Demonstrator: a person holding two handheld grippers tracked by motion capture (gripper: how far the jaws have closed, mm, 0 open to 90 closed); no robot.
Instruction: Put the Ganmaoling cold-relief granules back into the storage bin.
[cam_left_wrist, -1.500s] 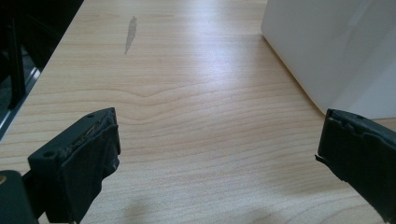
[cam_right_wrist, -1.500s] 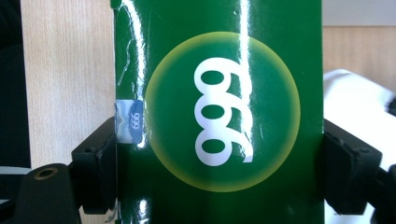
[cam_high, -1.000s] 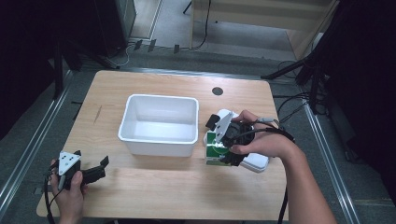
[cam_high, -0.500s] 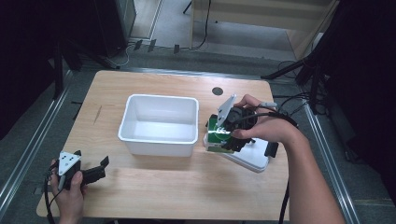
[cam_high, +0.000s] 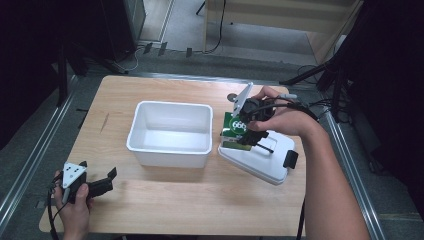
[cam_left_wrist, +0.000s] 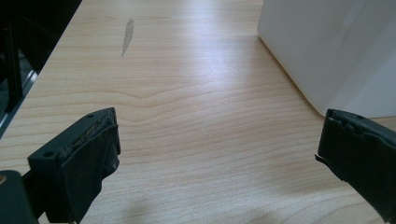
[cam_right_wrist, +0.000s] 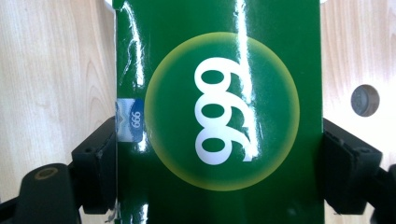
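Since earlier, our right gripper (cam_high: 241, 131) lifted the green box (cam_high: 233, 127) off the white lid (cam_high: 260, 157), toward 12 o'clock, beside the white bin (cam_high: 170, 132). Left gripper (cam_left_wrist: 215, 154): fingers open over desk (cam_left_wrist: 196, 93). Right gripper view: fingers (cam_right_wrist: 348, 163) clamp the box (cam_right_wrist: 219, 112).

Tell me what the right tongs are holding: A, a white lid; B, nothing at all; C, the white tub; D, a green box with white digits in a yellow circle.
D: in the right gripper view the right tongs clamp both sides of the green box with the white digits.
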